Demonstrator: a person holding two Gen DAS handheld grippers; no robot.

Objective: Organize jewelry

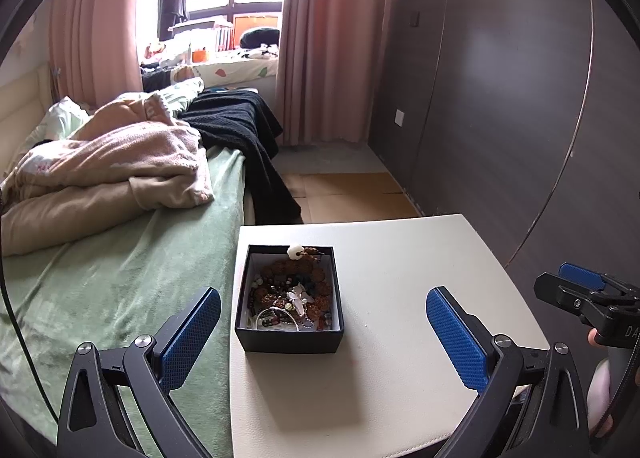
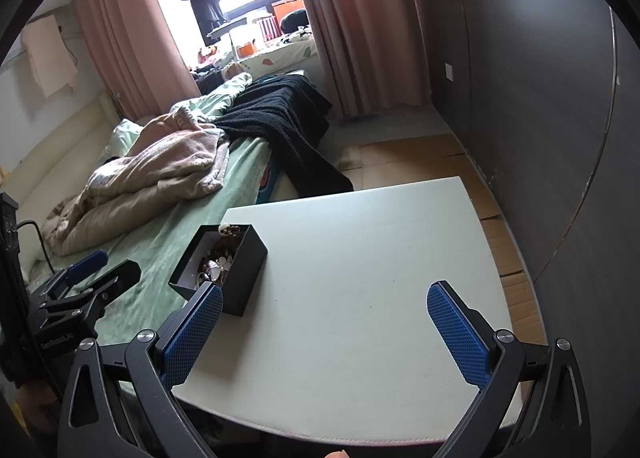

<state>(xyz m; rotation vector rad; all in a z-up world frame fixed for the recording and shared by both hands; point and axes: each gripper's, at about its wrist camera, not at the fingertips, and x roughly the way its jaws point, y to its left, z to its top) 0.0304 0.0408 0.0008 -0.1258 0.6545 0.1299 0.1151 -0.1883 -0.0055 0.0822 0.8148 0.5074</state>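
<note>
A black open box [image 1: 289, 340] stands at the left edge of the white table [image 1: 400, 278]. It holds a pile of jewelry [image 1: 290, 298]: brown bead strings, silver chains, small beads. A white bead piece [image 1: 295, 251] hangs over its far rim. My left gripper [image 1: 323, 332] is open and empty, above the table's near edge, the box between its fingers. My right gripper [image 2: 325, 332] is open and empty over the table's near middle, right of the box [image 2: 240, 278]. Each gripper shows at the side of the other's view.
A bed with a green sheet [image 1: 120, 278], a beige blanket [image 1: 120, 166] and a black throw [image 1: 240, 134] lies against the table's left side. A dark wardrobe wall [image 1: 500, 118] stands on the right. Cardboard [image 1: 352, 194] covers the floor beyond the table.
</note>
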